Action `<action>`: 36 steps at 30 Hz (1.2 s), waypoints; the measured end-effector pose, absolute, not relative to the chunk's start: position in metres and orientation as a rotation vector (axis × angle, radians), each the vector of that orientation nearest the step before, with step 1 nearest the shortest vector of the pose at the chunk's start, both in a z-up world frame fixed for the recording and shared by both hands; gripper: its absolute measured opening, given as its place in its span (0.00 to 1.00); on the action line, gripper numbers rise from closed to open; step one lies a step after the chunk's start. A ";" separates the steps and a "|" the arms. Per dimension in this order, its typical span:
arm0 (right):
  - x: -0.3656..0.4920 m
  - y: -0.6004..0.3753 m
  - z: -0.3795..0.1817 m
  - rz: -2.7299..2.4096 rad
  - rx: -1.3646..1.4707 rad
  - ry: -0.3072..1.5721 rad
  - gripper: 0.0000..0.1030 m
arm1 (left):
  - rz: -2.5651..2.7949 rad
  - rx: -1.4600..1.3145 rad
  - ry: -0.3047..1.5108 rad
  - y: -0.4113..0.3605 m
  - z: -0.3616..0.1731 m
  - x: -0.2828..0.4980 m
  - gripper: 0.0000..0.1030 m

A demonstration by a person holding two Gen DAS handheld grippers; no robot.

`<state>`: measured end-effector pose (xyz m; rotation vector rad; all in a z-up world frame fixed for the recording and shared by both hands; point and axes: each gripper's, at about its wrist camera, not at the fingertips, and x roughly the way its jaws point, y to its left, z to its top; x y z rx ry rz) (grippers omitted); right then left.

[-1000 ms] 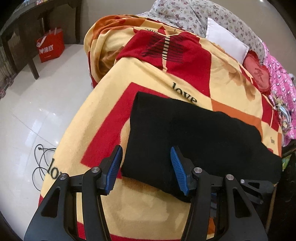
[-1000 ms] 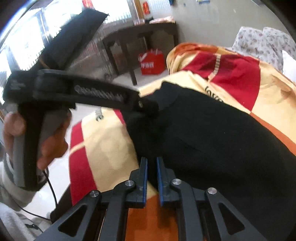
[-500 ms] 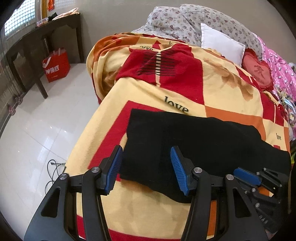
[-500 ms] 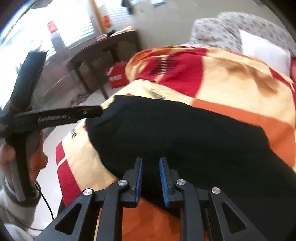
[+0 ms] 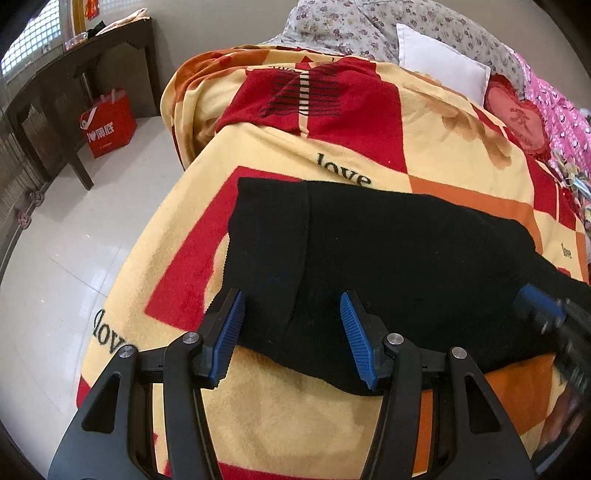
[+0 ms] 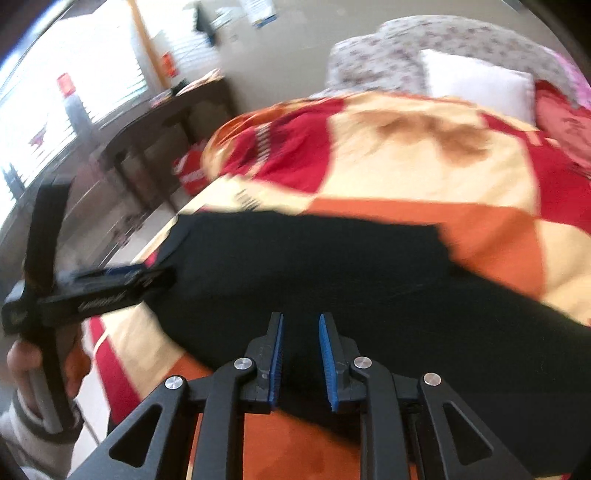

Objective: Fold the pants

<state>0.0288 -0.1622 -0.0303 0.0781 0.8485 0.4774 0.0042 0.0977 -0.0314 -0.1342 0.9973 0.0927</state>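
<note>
The black pants [image 5: 369,251] lie folded flat on the yellow, red and orange blanket [image 5: 443,155]; they also show in the right wrist view [image 6: 332,273]. My left gripper [image 5: 291,332] is open and empty above the pants' near left end. My right gripper [image 6: 301,354] is open a little with nothing between its pads, above the pants' near edge. The right gripper shows blurred at the right edge of the left wrist view [image 5: 550,314]. The left gripper, held by a hand, shows at the left of the right wrist view [image 6: 92,291].
A white pillow [image 5: 439,70] and a floral quilt [image 5: 369,26] lie at the bed's head. A red heart cushion [image 5: 517,122] and pink cloth [image 5: 557,110] lie at the right. A dark table [image 5: 74,74] and a red bag [image 5: 107,125] stand on the tiled floor at left.
My right gripper has opened off the pants and drawn back. Both grippers have lifted, so the views take in more of the bed. The pants lie still.
</note>
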 end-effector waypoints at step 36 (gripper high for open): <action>-0.017 -0.313 -0.030 0.123 0.147 0.883 0.36 | -0.124 0.022 0.994 -0.043 -0.015 0.024 0.54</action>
